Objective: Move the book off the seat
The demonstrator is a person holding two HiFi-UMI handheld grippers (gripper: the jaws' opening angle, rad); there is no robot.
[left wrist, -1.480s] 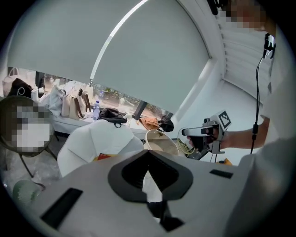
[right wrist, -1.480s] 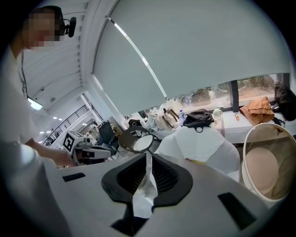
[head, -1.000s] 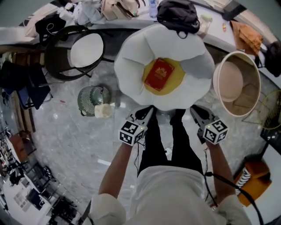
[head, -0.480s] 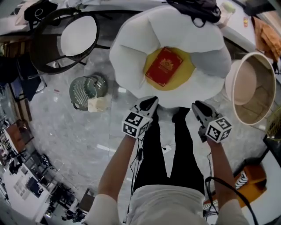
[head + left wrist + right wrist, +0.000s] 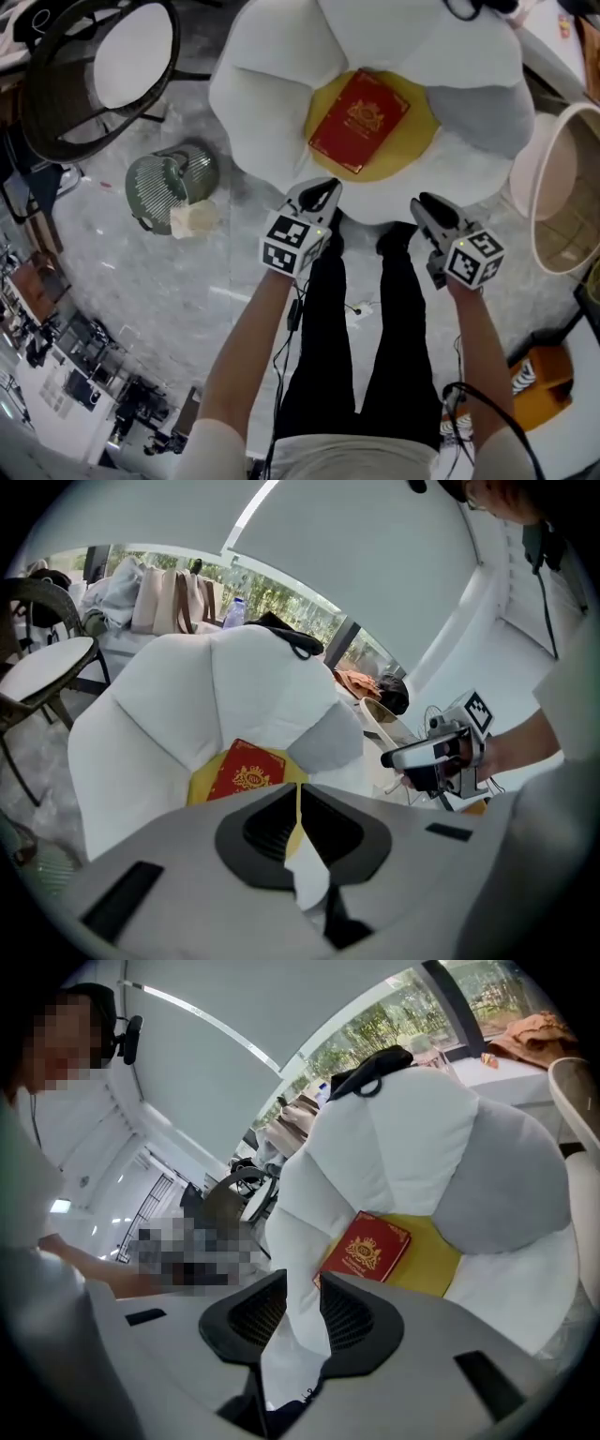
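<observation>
A red book [image 5: 359, 120] with a gold crest lies flat on the yellow centre [image 5: 417, 131] of a white flower-shaped seat [image 5: 267, 103]. Both grippers hover at the seat's near edge, short of the book. My left gripper [image 5: 322, 194] is shut with nothing in it, near the book's near corner. My right gripper [image 5: 425, 207] is to the right, its jaws opening with nothing between them. In the left gripper view the book [image 5: 246, 771] lies just beyond the shut jaws. In the right gripper view the book [image 5: 367, 1246] lies ahead of the parted jaws, slightly right.
A dark-framed chair with a round white seat [image 5: 122, 56] stands at the far left. A green ribbed fan [image 5: 169, 180] sits on the marble floor. A beige tub chair [image 5: 562, 187] is at the right. The person's black trouser legs [image 5: 366, 319] stand against the seat's front.
The view has come closer to the seat and both grippers have moved forward to its near edge. The right gripper's jaws have parted; the left stays shut.
</observation>
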